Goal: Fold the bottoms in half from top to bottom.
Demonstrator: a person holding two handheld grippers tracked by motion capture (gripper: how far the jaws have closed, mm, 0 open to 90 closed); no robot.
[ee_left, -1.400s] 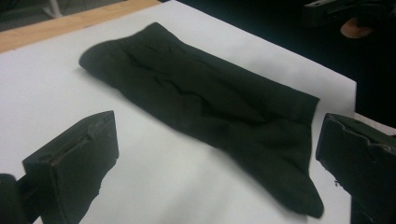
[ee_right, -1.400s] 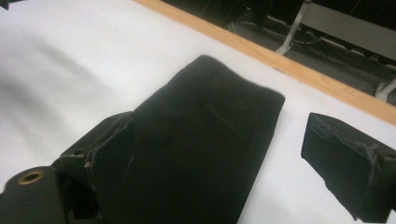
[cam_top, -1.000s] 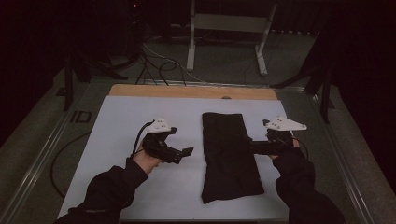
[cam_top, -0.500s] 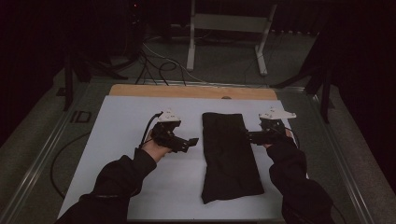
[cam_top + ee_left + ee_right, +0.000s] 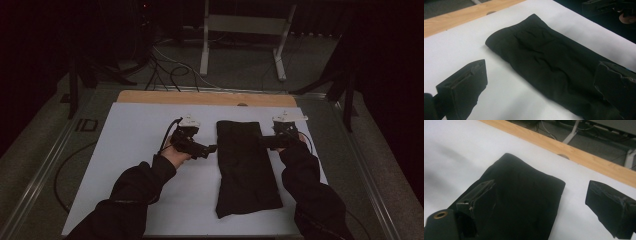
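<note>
Plainly, both open tools flank the unmarked black cloth (image 5: pixel 246 165).

We wear dark long sleeves (image 5: pixel 135 185) on both arms. Our left gripper (image 5: pixel 212 148) and right gripper (image 5: pixel 263 142) are black, each topped by a pale grey three-cornered plate (image 5: pixel 189 120), with a black cable (image 5: pixel 165 136) trailing off. Their jaws are blocky, with worn, chipped pads.
</note>
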